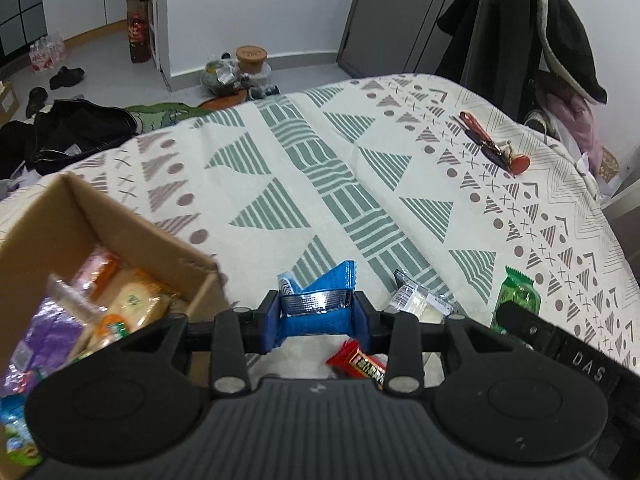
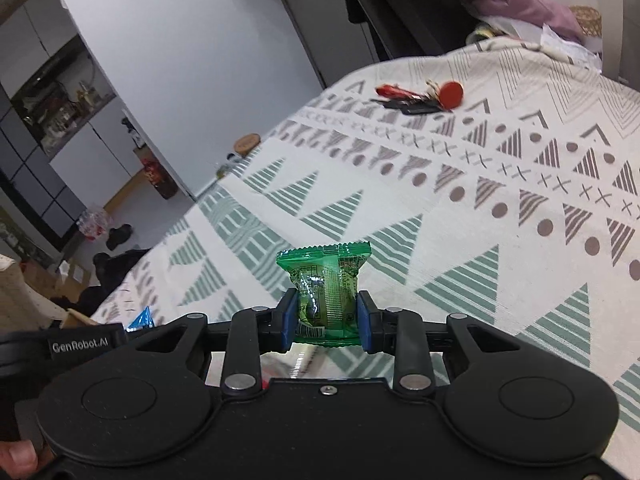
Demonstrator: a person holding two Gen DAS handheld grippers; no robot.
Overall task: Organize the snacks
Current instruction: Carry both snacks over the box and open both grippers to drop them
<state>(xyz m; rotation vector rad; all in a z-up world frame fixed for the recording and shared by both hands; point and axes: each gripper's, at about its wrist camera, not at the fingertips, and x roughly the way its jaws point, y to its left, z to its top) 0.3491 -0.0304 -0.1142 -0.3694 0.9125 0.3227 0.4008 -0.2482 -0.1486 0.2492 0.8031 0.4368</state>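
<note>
A blue snack packet (image 1: 320, 300) with a silver inner fold is pinched in my left gripper (image 1: 318, 314), which is shut on it just right of the cardboard box (image 1: 132, 232). The box holds several wrapped snacks (image 1: 132, 304). On the cloth below lie a red packet (image 1: 360, 362) and a white and black packet (image 1: 420, 300). My right gripper (image 2: 326, 316) is shut on a green packet (image 2: 326, 292), held upright above the cloth. That green packet (image 1: 518, 294) and the right gripper's body (image 1: 560, 344) also show in the left wrist view. The blue packet's corner (image 2: 142, 318) peeks in at the right wrist view's left.
The patterned tablecloth (image 1: 360, 184) covers the table. A bunch of keys with a red tag (image 1: 492, 144) lies at its far right (image 2: 424, 98). A dark coat (image 1: 540, 28) hangs behind. Bags and shoes (image 1: 68, 132) litter the floor to the left.
</note>
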